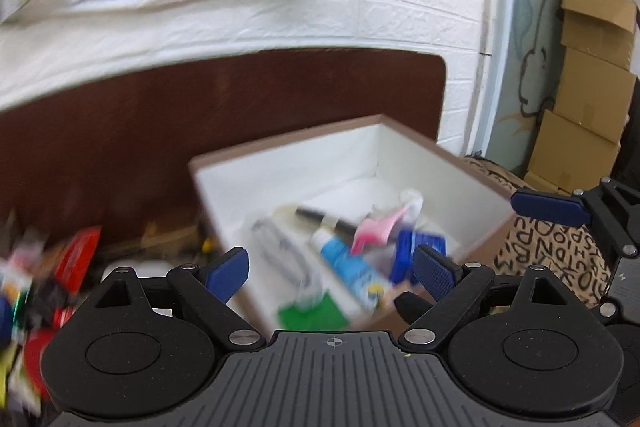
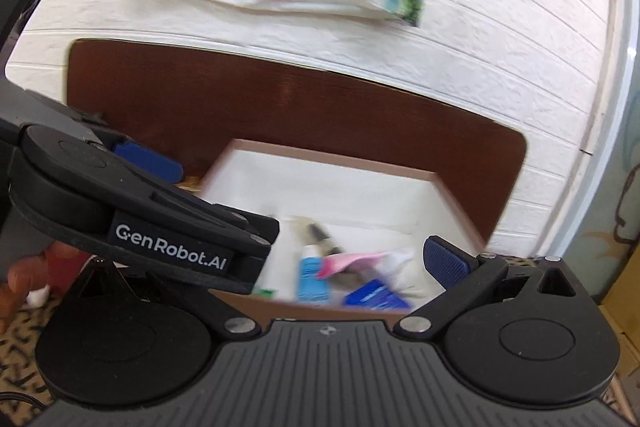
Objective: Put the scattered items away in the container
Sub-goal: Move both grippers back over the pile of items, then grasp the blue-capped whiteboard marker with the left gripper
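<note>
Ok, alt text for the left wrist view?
Open, empty left gripper above a white-lined box on a brown table, holding a blue tube, pen and pink item. Blurred clutter lies left.

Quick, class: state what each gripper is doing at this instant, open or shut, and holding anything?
Left gripper: open, holding nothing, poised over the box.
Right gripper: appears open, nothing visible between its fingers; its left finger is hidden behind the left gripper.

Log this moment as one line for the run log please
left gripper: open, empty, over box | right gripper: open, empty | box holds blue tube, pen | loose items left of box
</note>
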`<state>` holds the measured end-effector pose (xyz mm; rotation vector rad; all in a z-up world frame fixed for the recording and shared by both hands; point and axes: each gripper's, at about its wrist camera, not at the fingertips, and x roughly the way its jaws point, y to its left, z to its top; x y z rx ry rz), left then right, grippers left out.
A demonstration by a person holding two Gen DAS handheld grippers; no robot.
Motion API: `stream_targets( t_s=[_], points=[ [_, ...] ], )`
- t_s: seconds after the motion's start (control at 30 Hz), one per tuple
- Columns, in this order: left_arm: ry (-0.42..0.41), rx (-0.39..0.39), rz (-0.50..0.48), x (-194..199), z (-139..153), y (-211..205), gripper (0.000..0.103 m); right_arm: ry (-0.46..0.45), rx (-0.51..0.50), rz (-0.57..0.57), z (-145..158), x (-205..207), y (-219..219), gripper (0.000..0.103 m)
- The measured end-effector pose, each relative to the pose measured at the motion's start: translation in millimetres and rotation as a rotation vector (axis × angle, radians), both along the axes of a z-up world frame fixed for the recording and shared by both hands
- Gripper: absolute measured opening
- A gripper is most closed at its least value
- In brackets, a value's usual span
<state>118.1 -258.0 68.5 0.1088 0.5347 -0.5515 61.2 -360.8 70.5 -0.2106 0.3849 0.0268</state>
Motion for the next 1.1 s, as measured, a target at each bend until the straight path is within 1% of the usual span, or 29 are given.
stream_targets(
  t_s=[0.13,0.23,0.37,0.43,0.5,0.7,0.83,0.9,0.97,1.0,1.03,1.07,1.1],
  points=[
    [0.004,-0.011,0.072,-30.3,-20.6,32.5,0.096,0.011,0.035,0.062,-18.1,-23.9,31.2,0.103],
    [0.025,-0.015,0.112,-48.4,-37.4,58.3,0.096,0.047,0.062,0.113,-34.0,-38.4,55.8,0.103],
    [0.055,0.016,0.162,-66.2,-58.1,92.8,0.096,0.082,0.040,0.185,-54.4,-54.3,90.0,0.103],
    [0.069,0.021,0.192,-73.5,-65.7,110.9,0.096,0.091,0.021,0.221,-63.4,-59.3,108.2,0.103],
    [0.089,0.015,0.217,-78.0,-72.7,129.5,0.096,0.107,0.027,0.252,-72.7,-60.6,124.0,0.103],
    [0.117,0.032,0.316,-80.5,-90.9,183.1,0.095,0.167,0.115,0.325,-96.0,-56.6,159.0,0.103],
    [0.151,0.011,0.355,-71.5,-97.3,211.0,0.090,0.212,0.155,0.356,-107.0,-50.6,173.6,0.101],
    [0.172,-0.008,0.363,-65.6,-99.8,222.0,0.088,0.224,0.152,0.362,-111.0,-47.0,179.8,0.098],
    [0.188,-0.025,0.363,-60.4,-102.2,229.4,0.084,0.226,0.138,0.356,-114.7,-42.2,186.8,0.096],
    [0.195,-0.029,0.357,-57.6,-103.3,231.8,0.082,0.228,0.135,0.353,-116.0,-39.7,189.7,0.092],
    [0.199,-0.029,0.348,-55.3,-104.3,232.5,0.078,0.232,0.135,0.351,-117.1,-36.7,192.2,0.090],
    [0.200,-0.025,0.338,-52.7,-105.2,232.8,0.073,0.237,0.137,0.349,-118.3,-33.7,194.5,0.086],
    [0.199,-0.019,0.326,-49.7,-105.5,232.2,0.070,0.241,0.139,0.349,-119.3,-31.3,195.7,0.082]
  ],
)
